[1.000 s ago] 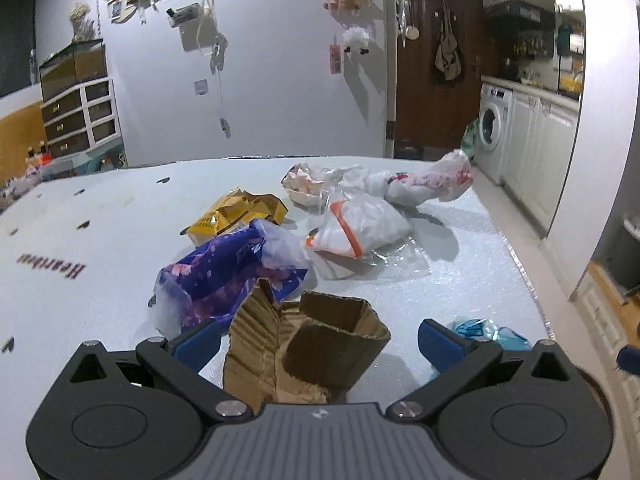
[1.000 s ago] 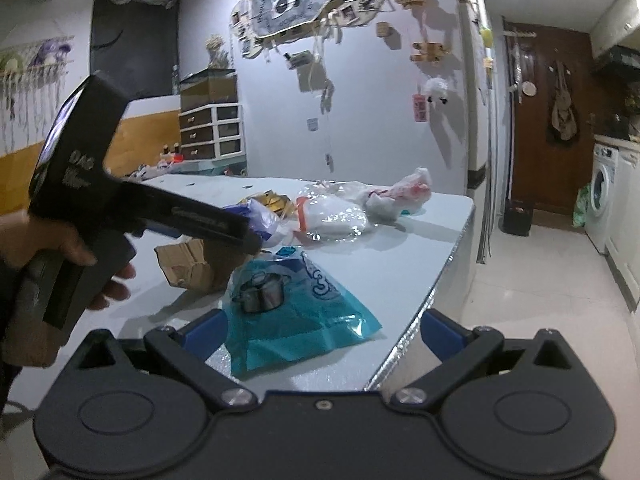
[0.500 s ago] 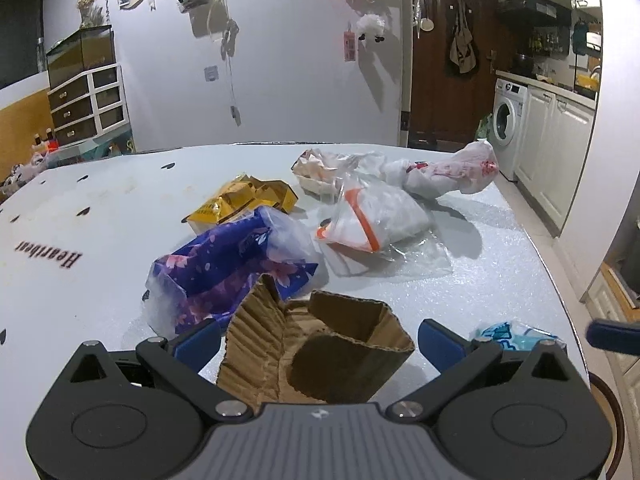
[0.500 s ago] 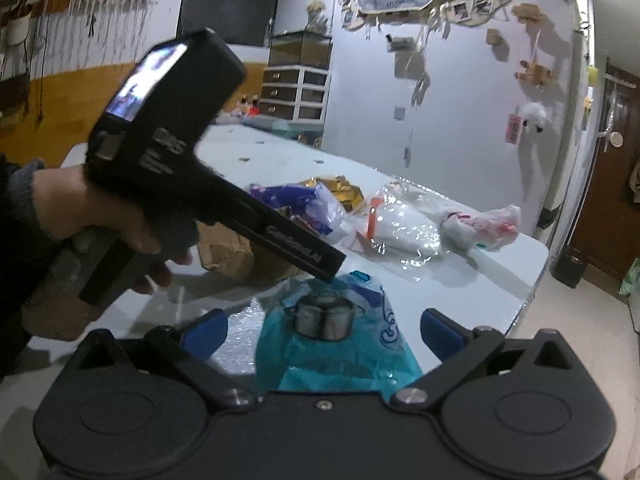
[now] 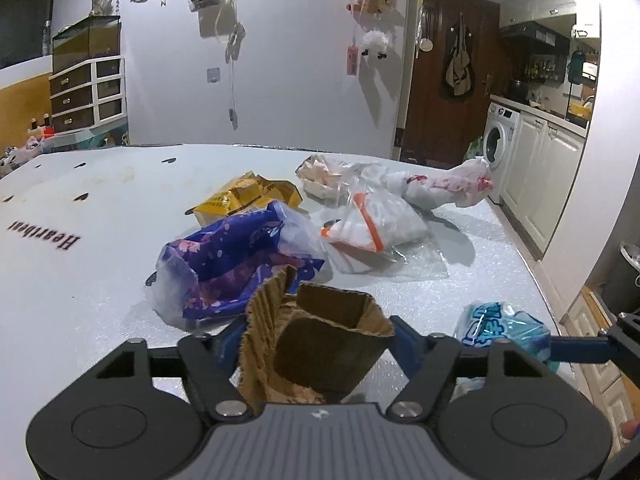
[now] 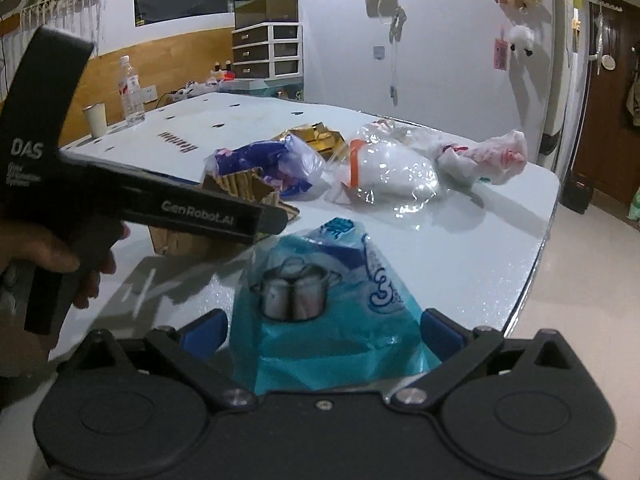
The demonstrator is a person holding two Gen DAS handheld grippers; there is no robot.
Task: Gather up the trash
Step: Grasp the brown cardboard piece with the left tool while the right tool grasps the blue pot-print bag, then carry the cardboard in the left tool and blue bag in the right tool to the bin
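Black left tool (image 6: 276, 216) marked "GenRobot.AI", closing on cardboard (image 5: 320, 344), right tool (image 6: 324, 324) released

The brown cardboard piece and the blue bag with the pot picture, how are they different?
The cardboard piece is brown, stiff and ridged, folded so it stands up; the blue bag is shiny, soft plastic lying fairly flat. The cardboard piece has no print showing; the blue bag shows a steel pot. The left tool is closing around the cardboard piece; the right tool sits open around the blue bag. Both are trash on the white table.
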